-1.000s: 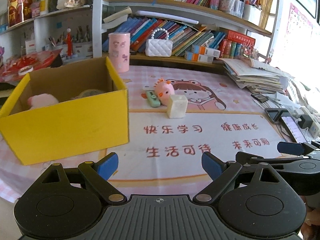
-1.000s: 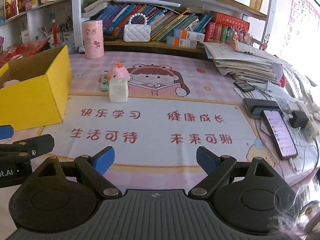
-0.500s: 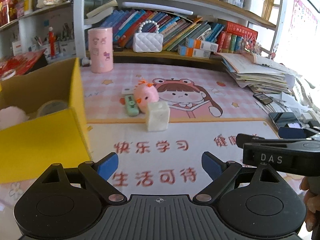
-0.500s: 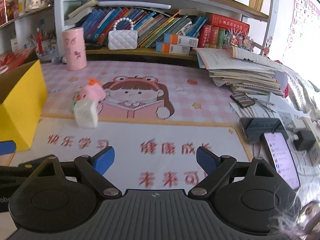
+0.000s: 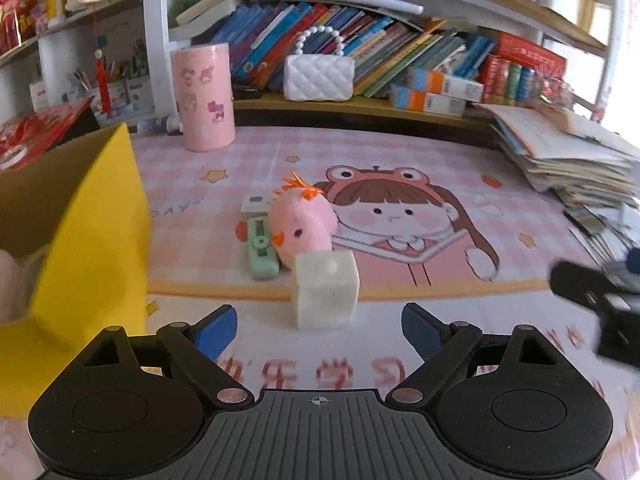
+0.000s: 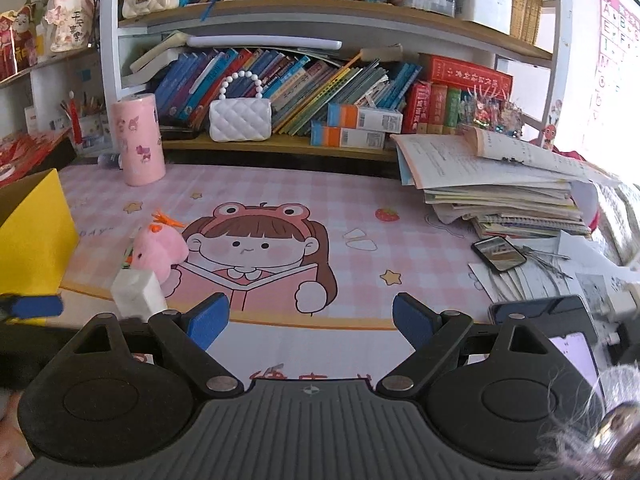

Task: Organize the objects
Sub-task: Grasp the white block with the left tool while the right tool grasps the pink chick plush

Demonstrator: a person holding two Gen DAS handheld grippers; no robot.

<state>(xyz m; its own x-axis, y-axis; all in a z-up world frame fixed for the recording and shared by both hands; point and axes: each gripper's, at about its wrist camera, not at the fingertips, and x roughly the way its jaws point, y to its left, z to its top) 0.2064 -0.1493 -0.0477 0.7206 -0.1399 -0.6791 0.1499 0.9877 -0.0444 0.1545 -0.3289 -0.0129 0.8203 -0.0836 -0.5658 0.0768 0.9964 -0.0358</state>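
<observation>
- Claws: left gripper [image 5: 319, 328] and right gripper [image 6: 310, 319] both gape wide, holding nothing.
- White cube [image 5: 324, 289] sits just beyond the left fingers, touching the pink chick [image 5: 301, 222].
- Yellow box [image 5: 86, 248] stands far left.

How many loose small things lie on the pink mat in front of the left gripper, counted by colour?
Pink: 1, the plush chick
White: 1, the cube
Green: 1, the small flat gadget
Total: 3
A white card partly hidden behind the chick is not counted.
</observation>
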